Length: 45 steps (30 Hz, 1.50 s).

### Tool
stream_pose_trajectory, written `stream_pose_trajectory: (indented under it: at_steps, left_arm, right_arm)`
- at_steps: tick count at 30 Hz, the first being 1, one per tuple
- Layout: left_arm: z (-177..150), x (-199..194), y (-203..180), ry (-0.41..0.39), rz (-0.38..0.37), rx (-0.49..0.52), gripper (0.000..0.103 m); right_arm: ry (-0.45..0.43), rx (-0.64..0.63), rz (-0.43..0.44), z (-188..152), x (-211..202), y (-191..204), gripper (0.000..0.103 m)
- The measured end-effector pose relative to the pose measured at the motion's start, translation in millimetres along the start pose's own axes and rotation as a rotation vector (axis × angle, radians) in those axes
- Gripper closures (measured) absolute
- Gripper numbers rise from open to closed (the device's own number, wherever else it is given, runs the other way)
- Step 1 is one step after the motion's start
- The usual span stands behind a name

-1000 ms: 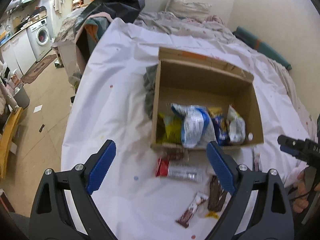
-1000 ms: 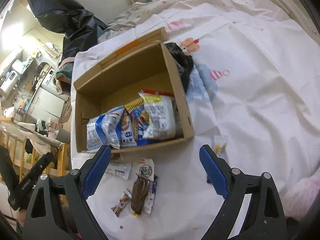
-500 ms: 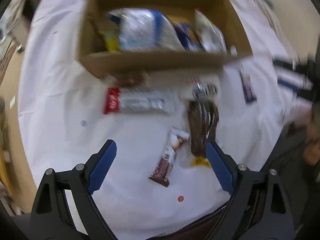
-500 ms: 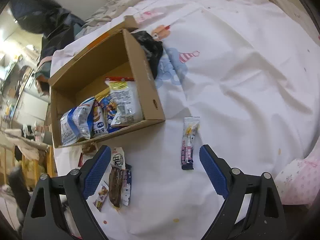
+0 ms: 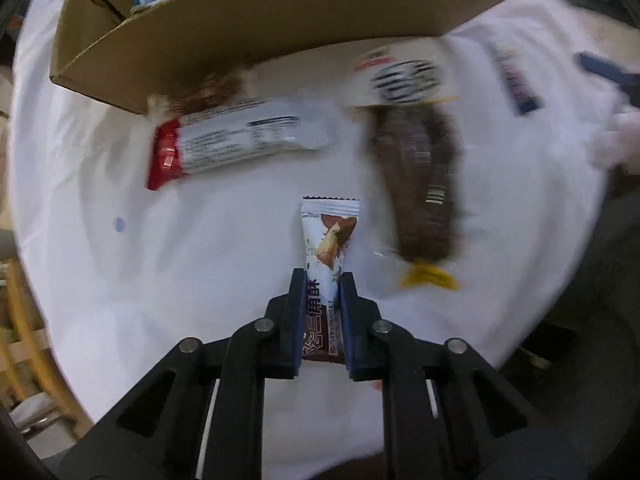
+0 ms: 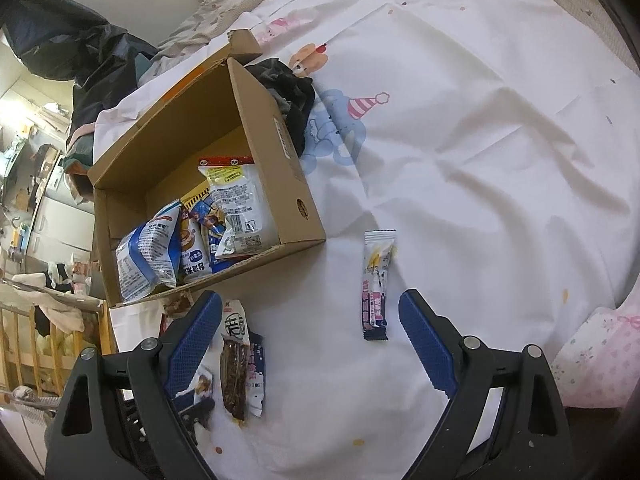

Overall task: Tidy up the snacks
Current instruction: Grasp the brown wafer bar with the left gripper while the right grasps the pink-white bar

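My left gripper (image 5: 322, 280) points straight down at the white sheet and is shut on a small white-and-brown almond bar (image 5: 330, 232), pinching its lower half. Beyond it lie a red-and-silver bar (image 5: 240, 140), a dark brown packet (image 5: 416, 184) and a purple stick packet (image 5: 516, 84). The cardboard box (image 5: 260, 20) fills the top of that view. My right gripper (image 6: 308, 300) hangs open above the sheet. The white-and-purple stick packet (image 6: 376, 284) lies just ahead, nearer its right finger, untouched. The box (image 6: 296, 184) holds several snack bags.
A black cloth (image 6: 292, 100) lies against the box's far side. A pink flowered pillow (image 6: 600, 360) sits at the bed's right edge. A wooden rail (image 6: 24, 340) and a cluttered room lie off the left edge. The brown packet (image 6: 234, 372) lies by my right gripper's left finger.
My left gripper sank toward the sheet, tipped to point down, and went from wide open to shut on the almond bar. The right gripper drifted slightly closer to the stick packet.
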<state>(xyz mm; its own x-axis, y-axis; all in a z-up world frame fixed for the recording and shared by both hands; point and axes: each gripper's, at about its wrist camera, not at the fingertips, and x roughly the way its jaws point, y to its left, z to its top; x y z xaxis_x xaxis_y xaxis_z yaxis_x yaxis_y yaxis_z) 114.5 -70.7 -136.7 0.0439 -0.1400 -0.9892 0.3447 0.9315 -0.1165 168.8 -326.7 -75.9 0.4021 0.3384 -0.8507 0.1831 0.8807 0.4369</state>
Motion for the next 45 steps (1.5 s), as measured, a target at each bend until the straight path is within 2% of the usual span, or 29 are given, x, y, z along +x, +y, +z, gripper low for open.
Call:
stream_pose_trajectory:
  at_steps: [1,3,6,10,15,19,21,26,28,29,30,33,41,45]
  left_arm:
    - [-3,-10,-1,-0.021,-0.025,-0.005,0.09]
    - [-9,-31,-3,-0.085,-0.017,-0.007,0.09]
    - [-11,-54,7,-0.177,-0.018,-0.076,0.09]
    - [-12,-71,24,-0.247,0.002,-0.162,0.09]
    - [-9,-80,54,-0.275,0.129,-0.247,0.09]
    - [-8,-79,61,-0.277,0.132,-0.273,0.09]
    - [-6,-79,61,-0.282,0.12,-0.282,0.09]
    - [-7,-82,61,-0.297,0.117,-0.28,0.09]
    - [-7,-81,63,-0.292,0.113,-0.286,0.09]
    - [-7,-81,64,-0.291,0.112,-0.291,0.09]
    - [-7,-81,65,-0.291,0.113,-0.295,0.09]
    - [-8,-80,68,-0.288,0.114,-0.307,0.09]
    - [-9,-78,74,-0.305,0.159,-0.322,0.09]
    - [-9,-79,81,-0.321,0.151,-0.353,0.09]
  right_arm:
    - [0.0,0.003,0.002,0,0,-1,0.011]
    - [-0.007,0.011,0.004,0,-3,-4,0.011]
    - [-0.011,0.037,-0.008,1,-2,-10,0.011]
    - [0.027,0.041,-0.047,1,11,-10,0.011]
    - [0.092,-0.037,-0.164,0,39,0,0.011]
    - [0.155,-0.076,-0.26,3,68,0,0.014]
    - [0.181,-0.078,-0.279,2,78,-2,0.028]
    - [0.231,-0.143,-0.362,-3,104,-3,0.037]
    - [0.214,-0.159,-0.373,-3,104,-4,0.053]
    - [0.208,-0.167,-0.379,-3,103,-4,0.076]
    - [0.205,-0.162,-0.379,-2,101,-5,0.086]
    - [0.166,-0.117,-0.373,0,90,-14,0.086]
    - [0.06,-0.029,-0.257,-1,48,-24,0.086]
    - [-0.065,0.043,-0.175,4,16,-30,0.086]
